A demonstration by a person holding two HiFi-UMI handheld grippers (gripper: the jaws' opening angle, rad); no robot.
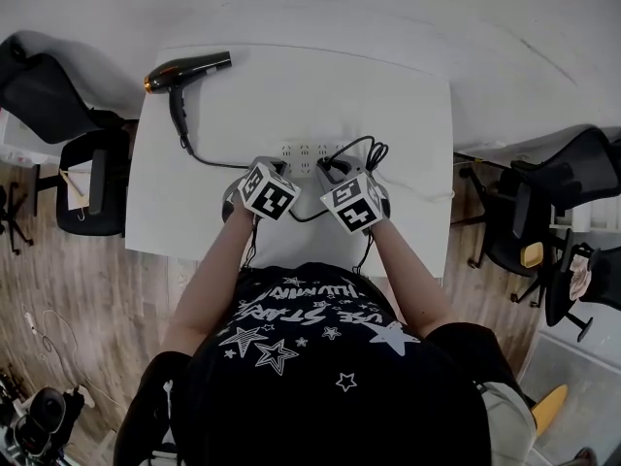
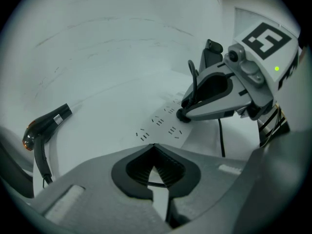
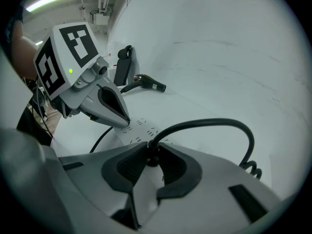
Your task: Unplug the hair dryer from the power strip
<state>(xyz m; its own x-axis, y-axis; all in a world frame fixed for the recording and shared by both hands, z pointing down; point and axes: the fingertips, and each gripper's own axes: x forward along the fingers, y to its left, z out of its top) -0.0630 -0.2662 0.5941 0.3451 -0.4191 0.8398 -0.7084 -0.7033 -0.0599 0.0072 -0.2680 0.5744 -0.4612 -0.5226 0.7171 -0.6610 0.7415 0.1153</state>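
The dryer [image 1: 189,69] lies at the worktop's [image 1: 388,95] far left corner, its cord [image 1: 209,159] running to the strip [image 1: 309,151]. The right gripper [image 3: 153,144] clamps the plug [image 3: 152,159] at the strip. The left gripper [image 2: 154,145], closed and empty, rests its tip on the strip's end.

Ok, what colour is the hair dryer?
The hair dryer is black, with an orange-amber patch at one end of the barrel. It shows best in the head view.

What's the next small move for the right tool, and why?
Probably pull the right tool straight up: its jaws look closed on the hair dryer plug, seated in the power strip, and the shut left tool rests on the strip, holding it down.
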